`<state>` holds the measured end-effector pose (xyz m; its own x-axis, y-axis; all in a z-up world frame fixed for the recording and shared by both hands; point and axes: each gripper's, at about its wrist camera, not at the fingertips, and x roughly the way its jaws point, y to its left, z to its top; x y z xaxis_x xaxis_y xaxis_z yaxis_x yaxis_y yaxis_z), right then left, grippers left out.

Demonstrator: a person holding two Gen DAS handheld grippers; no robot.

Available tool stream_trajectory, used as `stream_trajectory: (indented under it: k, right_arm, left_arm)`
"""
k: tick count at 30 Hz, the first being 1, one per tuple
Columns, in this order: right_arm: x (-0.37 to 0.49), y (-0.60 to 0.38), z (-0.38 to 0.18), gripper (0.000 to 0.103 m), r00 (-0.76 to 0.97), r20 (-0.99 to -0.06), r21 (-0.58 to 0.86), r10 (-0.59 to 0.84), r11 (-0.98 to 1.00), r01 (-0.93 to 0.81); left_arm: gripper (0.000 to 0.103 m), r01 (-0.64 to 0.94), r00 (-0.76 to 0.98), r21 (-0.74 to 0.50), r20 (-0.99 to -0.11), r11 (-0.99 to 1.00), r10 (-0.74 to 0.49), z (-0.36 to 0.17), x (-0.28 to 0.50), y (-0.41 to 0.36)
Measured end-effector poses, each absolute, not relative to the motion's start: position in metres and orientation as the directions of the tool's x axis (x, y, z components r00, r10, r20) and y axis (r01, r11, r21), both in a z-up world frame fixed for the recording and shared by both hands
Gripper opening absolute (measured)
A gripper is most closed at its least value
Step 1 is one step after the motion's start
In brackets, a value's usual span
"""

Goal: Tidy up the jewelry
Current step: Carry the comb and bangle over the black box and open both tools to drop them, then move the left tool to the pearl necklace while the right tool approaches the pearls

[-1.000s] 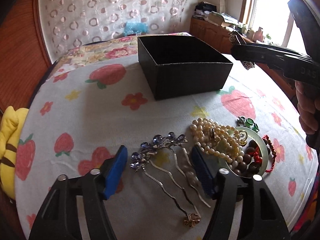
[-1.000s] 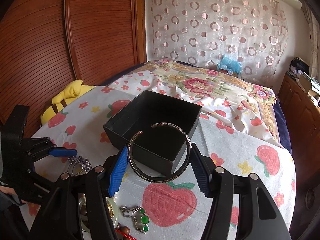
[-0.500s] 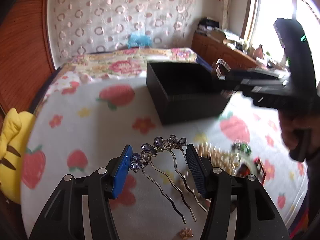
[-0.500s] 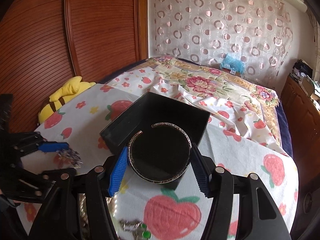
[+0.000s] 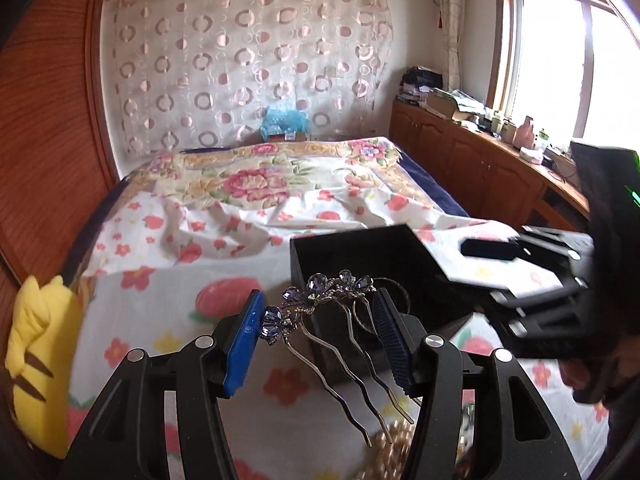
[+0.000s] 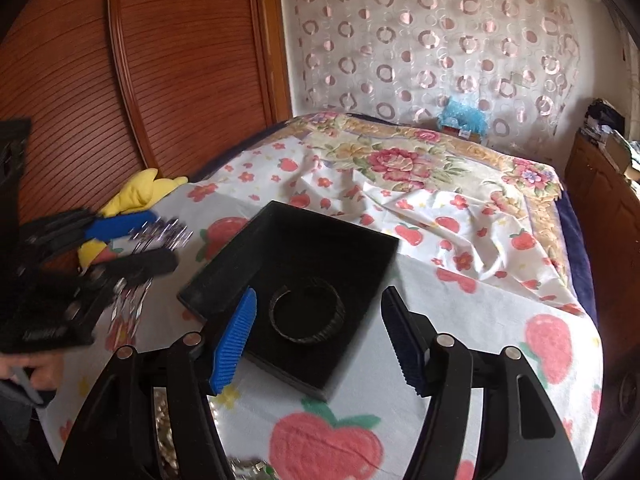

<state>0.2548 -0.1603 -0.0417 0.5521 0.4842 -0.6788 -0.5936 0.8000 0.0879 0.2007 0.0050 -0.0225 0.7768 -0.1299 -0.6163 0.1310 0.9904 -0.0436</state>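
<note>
The jewelled hair comb (image 5: 320, 304) is gripped only by its flowered head in the left claw (image 5: 318, 336) and could be twisted loose before the black box (image 6: 296, 280) is reached. The right claw (image 6: 316, 332) is opening with nothing between its pads, above the bangle (image 6: 307, 314) lying in the box, where the two claws could be knocked together.

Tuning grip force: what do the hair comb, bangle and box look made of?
Hair comb: thin shiny silver metal prongs, faceted purple stones, probably glass or crystal.
Bangle: dark, patterned metal by its dull sheen; open cuff.
Box: matte black, likely card; thin straight walls.

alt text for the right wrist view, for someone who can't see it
The right gripper, jaws opening and empty, hangs over a black box where a metal bangle lies. At left, the blurred left gripper carries a jewelled hair comb above a strawberry-print bedsheet.
</note>
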Motion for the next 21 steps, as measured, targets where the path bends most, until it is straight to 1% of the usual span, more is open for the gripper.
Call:
stream_trajectory:
  k: [6, 14, 16, 21]
  right_arm:
    - [0.236, -0.190, -0.044, 0.067, 0.577, -0.671, 0.078, 0.466, 0.818, -0.570]
    - [0.222, -0.223, -0.052, 0.067, 0.595, -0.654, 0.113, 0.467, 0.838, -0.534]
    - [0.219, -0.225, -0.053, 0.067, 0.596, -0.653, 0.117, 0.467, 0.840, -0.530]
    - [0.204, -0.228, -0.056, 0.067, 0.606, -0.641, 0.124, 0.471, 0.843, -0.524]
  left_arm:
    - [0.054, 0.121, 0.769, -0.020, -0.630, 0.992, -0.106, -0.026, 0.237, -0.014]
    - [0.054, 0.110, 0.760, 0.012, -0.645, 0.994, -0.077, -0.036, 0.268, -0.030]
    - [0.065, 0.114, 0.754, 0.017, -0.653, 0.993, -0.075, -0.037, 0.269, -0.031]
    - [0.065, 0.149, 0.752, 0.020, -0.652, 0.989, -0.100, -0.034, 0.250, -0.033]
